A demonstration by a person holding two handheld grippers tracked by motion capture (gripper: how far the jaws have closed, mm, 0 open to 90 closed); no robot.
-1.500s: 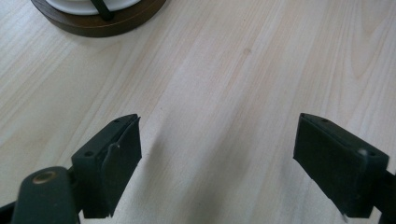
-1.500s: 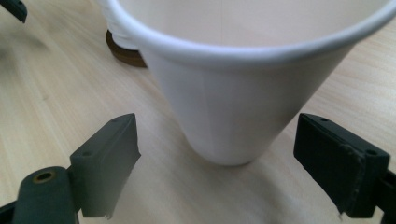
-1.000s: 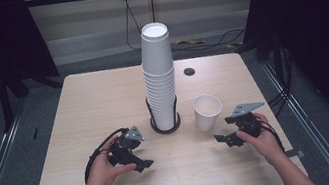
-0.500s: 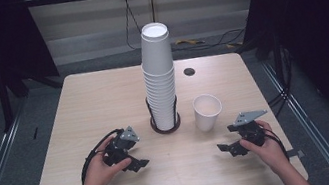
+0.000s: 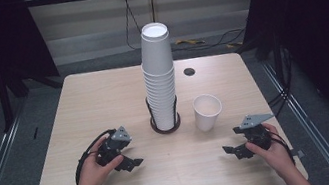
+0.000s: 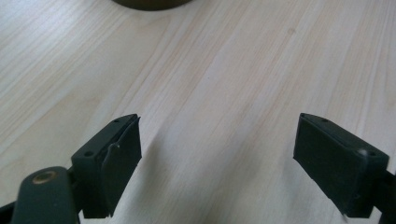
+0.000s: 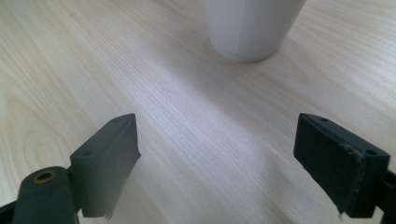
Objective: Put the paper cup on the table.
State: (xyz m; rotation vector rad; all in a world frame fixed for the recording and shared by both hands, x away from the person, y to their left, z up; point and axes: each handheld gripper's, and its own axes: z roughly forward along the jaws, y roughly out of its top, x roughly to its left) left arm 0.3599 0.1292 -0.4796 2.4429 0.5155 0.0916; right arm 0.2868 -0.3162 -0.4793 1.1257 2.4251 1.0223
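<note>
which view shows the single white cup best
The high view: the single white cup stands upright and whole, open rim up, apart from the cup stack. The right gripper view gives just its lower wall and base, close ahead of open jaws. The left gripper view looks at bare table.

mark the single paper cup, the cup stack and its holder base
single paper cup (image 5: pixel 206 112), high view, on its outer wall below the rim.
cup stack (image 5: pixel 159 80), high view, on the side of the middle cups.
holder base (image 5: pixel 158 129), high view, on the dark ring at the stack's foot.
</note>
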